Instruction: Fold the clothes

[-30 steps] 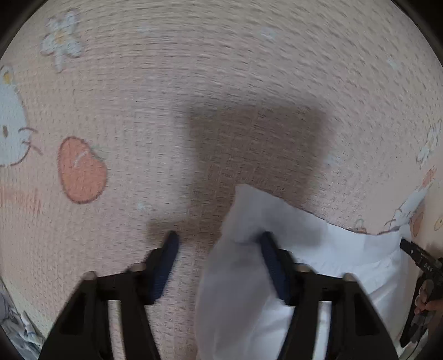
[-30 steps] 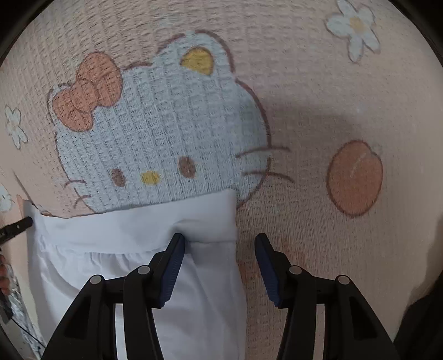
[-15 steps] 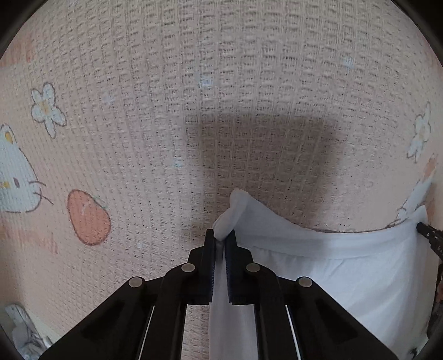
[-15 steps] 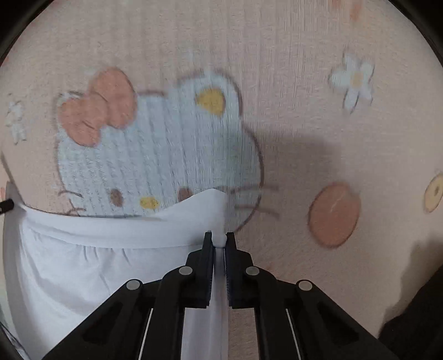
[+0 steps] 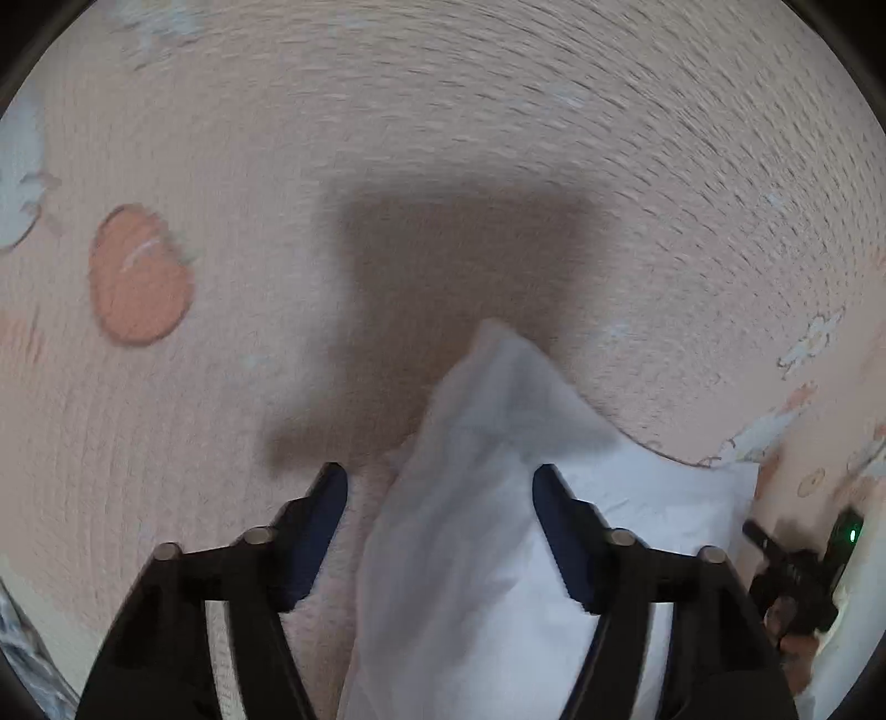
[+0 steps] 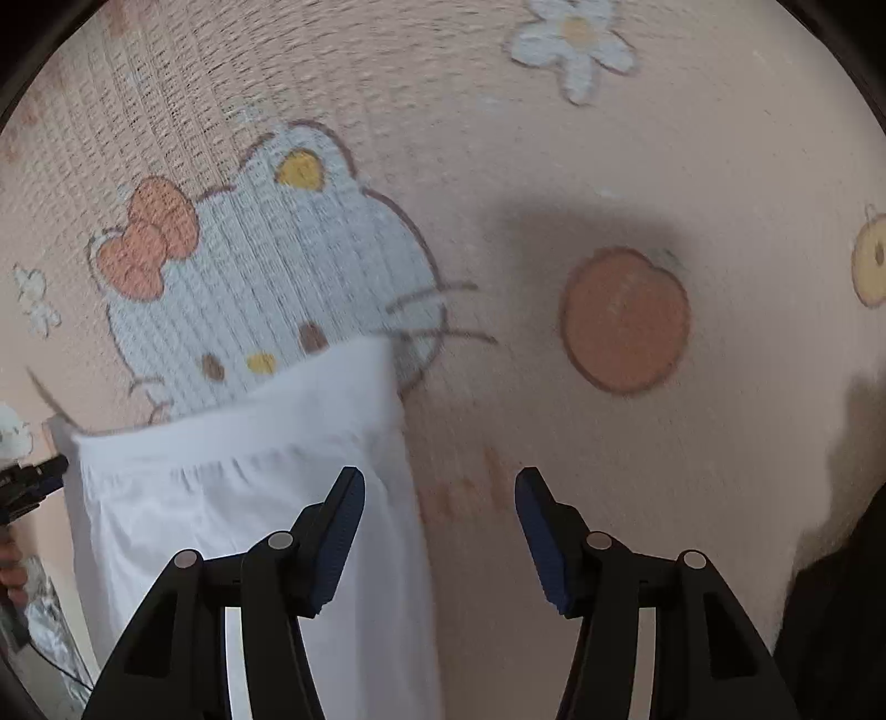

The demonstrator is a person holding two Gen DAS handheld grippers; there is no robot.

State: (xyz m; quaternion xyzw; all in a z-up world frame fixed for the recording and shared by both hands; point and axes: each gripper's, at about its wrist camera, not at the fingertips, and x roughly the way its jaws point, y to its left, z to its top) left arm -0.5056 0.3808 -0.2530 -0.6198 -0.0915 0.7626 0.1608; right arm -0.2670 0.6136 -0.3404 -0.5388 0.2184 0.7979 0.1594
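Note:
A white garment (image 5: 487,526) lies flat on a pink waffle-weave bedspread (image 5: 443,138). In the left wrist view its raised top corner sits between the fingers of my left gripper (image 5: 440,484), whose jaws are opening with the pads off the cloth. In the right wrist view the white garment (image 6: 238,498) fills the lower left, its right edge running under the left finger (image 6: 340,515). My right gripper (image 6: 440,487) is also opening, with only bedspread between its pads. Each view shows the other gripper at its side edge, the right gripper (image 5: 792,570) and the left gripper (image 6: 27,482).
The bedspread (image 6: 554,166) is printed with a white cartoon cat (image 6: 266,277), orange fruits (image 6: 626,321) and flowers (image 6: 576,39). A dark shape (image 6: 830,609) fills the lower right of the right wrist view. Grey patterned material (image 5: 22,664) shows at the lower left corner.
Half a second ago both grippers were shut on the garment's top corners. Both have since opened and let go, and the cloth has dropped back onto the bedspread.

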